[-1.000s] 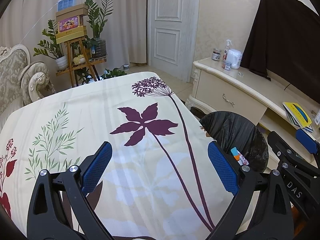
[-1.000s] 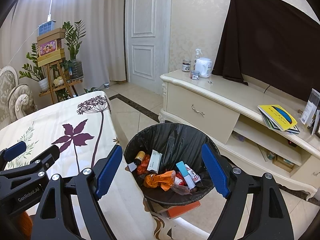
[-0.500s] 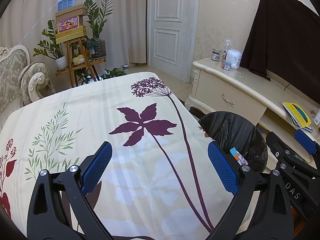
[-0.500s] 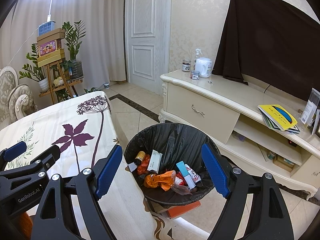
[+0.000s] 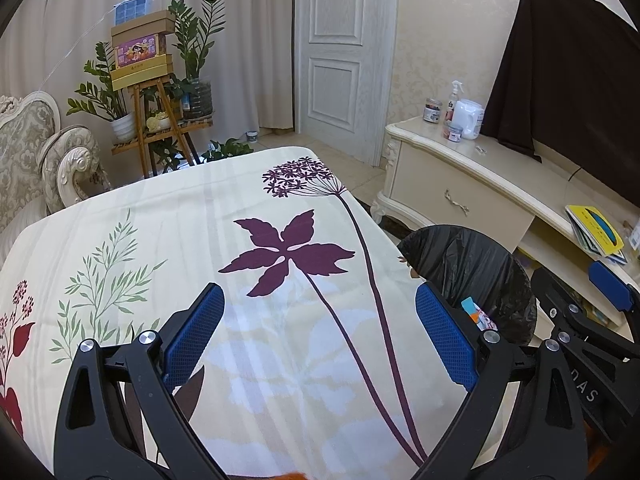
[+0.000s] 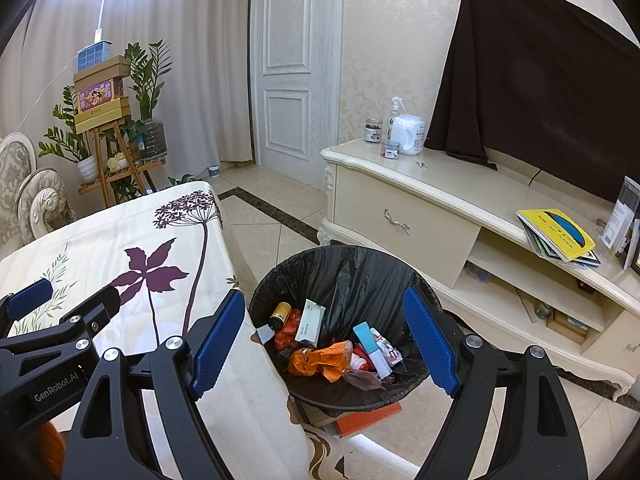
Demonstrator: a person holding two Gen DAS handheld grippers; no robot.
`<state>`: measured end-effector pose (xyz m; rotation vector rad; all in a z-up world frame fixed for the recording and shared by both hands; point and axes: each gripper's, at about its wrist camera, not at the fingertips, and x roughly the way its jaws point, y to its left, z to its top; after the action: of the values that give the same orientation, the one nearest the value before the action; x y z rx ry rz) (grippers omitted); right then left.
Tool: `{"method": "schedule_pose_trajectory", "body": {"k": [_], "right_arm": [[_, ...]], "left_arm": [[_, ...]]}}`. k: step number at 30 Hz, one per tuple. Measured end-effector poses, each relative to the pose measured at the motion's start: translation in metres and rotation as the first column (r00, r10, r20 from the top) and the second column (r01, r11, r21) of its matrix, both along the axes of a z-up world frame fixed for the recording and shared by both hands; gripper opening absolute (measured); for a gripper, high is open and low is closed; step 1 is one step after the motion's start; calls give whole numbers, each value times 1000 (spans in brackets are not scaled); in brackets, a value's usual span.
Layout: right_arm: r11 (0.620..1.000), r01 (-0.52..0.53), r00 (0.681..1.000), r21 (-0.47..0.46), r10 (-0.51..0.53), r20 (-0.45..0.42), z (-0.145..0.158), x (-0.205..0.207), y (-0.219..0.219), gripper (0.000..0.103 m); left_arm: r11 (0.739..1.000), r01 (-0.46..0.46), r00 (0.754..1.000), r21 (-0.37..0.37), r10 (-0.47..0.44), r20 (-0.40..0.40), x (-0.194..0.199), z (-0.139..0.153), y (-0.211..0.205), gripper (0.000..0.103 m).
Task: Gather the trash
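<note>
A bin lined with a black bag (image 6: 360, 276) stands on the floor beside the table. It holds several pieces of trash: an orange wrapper (image 6: 320, 360), a white carton (image 6: 310, 320), a small dark bottle (image 6: 280, 312), a teal and white box (image 6: 370, 346). My right gripper (image 6: 324, 340) is open and empty above the bin. My left gripper (image 5: 320, 340) is open and empty above the flowered tablecloth (image 5: 200, 220). The bin also shows in the left wrist view (image 5: 472, 260), at the table's right edge.
A cream TV cabinet (image 6: 400, 208) stands behind the bin, with bottles (image 6: 406, 134), a yellow book (image 6: 560, 236) and a dark-draped screen (image 6: 540, 80). A plant stand with boxes (image 5: 140, 80), a sofa arm (image 5: 68, 164) and a white door (image 5: 344, 60) lie beyond the table.
</note>
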<state>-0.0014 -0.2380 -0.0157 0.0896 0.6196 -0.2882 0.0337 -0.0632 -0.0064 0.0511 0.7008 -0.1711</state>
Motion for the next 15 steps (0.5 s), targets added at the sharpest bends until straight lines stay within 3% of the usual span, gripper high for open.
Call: {"method": "schedule_pose_trajectory", "body": {"k": [15], "right_arm": [[1000, 0, 1000, 1, 0, -1, 0, 0, 0, 79]], "left_arm": [[1000, 7, 1000, -4, -7, 9, 2, 1, -2, 94]]}}
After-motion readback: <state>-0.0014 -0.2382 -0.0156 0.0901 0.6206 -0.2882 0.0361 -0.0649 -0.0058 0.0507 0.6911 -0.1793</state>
